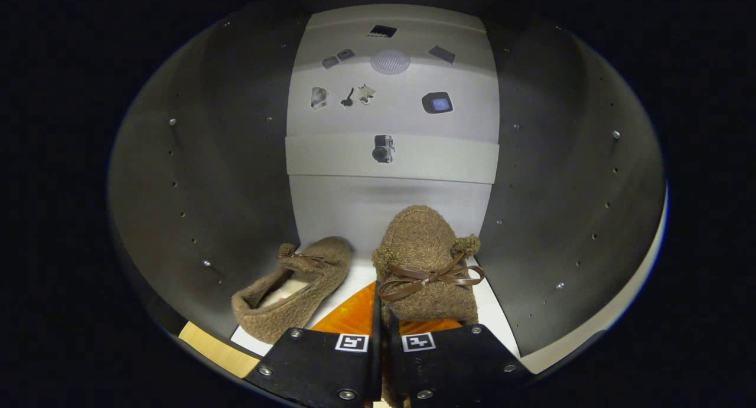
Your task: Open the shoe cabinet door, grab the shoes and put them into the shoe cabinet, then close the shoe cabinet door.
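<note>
Both shoes are fuzzy tan-brown: the left shoe (293,287) has a pale lining, and the right shoe (426,266) wears a dark brown ribbon bow (428,278). The cabinet (236,160) has dark grey sides and a white back and floor. An orange patch (354,316) lies at the floor's front edge.

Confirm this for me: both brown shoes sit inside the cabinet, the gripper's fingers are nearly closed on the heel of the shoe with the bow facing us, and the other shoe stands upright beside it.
One detail is wrong. In the gripper view the other shoe lies tipped on its side, its opening showing, not upright. The rest holds: both are inside the cabinet, and the gripper pinches the heel of the bow shoe.
</note>
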